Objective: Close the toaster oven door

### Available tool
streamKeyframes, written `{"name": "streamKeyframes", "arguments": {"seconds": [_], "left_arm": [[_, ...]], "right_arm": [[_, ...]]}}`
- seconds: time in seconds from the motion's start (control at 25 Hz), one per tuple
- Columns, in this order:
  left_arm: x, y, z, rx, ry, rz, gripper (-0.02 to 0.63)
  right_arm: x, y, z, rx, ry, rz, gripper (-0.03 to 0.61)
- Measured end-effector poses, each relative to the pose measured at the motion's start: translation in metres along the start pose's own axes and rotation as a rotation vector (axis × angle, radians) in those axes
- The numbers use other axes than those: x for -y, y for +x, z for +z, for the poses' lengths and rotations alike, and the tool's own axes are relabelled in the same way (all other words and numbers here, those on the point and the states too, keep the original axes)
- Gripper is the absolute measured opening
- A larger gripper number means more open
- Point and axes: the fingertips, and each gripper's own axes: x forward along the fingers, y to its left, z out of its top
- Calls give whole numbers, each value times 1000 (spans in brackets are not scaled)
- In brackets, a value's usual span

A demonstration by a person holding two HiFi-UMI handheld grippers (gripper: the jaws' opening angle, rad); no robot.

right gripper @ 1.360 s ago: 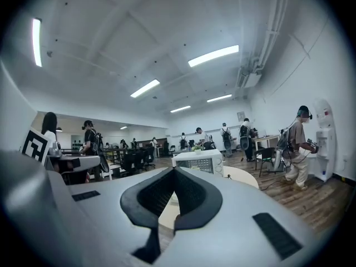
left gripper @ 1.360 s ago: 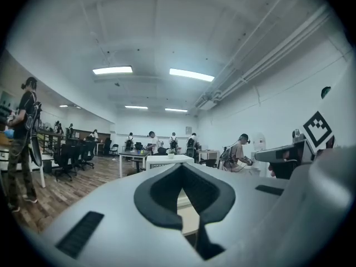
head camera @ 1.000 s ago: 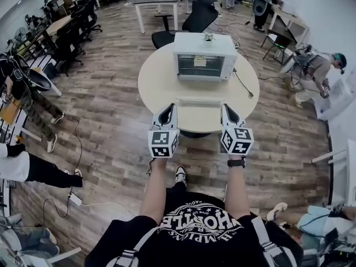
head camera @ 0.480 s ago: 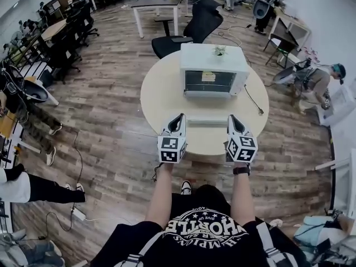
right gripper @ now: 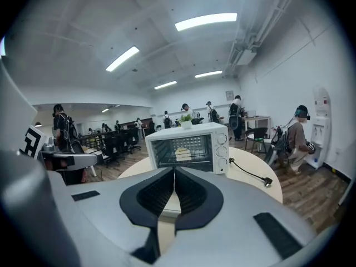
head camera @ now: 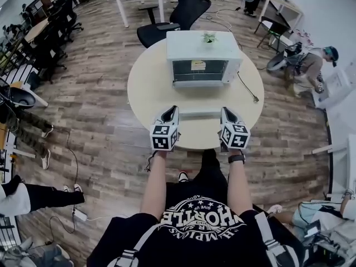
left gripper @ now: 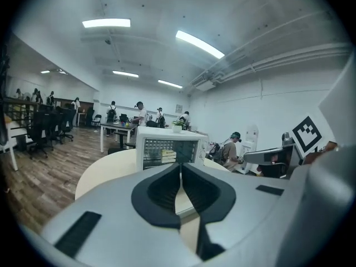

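Observation:
The white toaster oven (head camera: pixel 203 54) stands at the back of a round table (head camera: pixel 144 88). Its door (head camera: pixel 199 113) hangs open, lying flat toward me, and the inside rack shows. My left gripper (head camera: pixel 173 109) is shut and empty, just left of the door's front edge. My right gripper (head camera: pixel 225 110), also shut and empty, is just right of that edge. The left gripper view has the shut jaws (left gripper: pixel 180 166) pointing at the oven (left gripper: pixel 167 149). From the right gripper view the shut jaws (right gripper: pixel 173 168) point at the oven (right gripper: pixel 189 146) too. Whether either gripper touches the door cannot be told.
A small potted plant (head camera: pixel 208 37) sits on the oven. A black power cord (head camera: pixel 247 90) trails over the table's right side. A black office chair (head camera: pixel 178 15) stands behind the table. A seated person (head camera: pixel 317 65) is at the right; desks and other people are further off.
Both grippers have come down and moved forward, and now flank the front edge of the open door. The door lies open as before.

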Motion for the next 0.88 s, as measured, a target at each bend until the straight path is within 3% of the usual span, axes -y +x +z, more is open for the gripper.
{"name": "streamKeyframes", "arguments": {"seconds": [0.24,0.88], "left_arm": [[-10,32,-48,-73,-96,31,28],[-26,78,-142,-297,-125,95,84]], "right_arm": [[27,27,-43,-115,-6,6,52],[80,71,-121,-296,63,-15,112]]}}
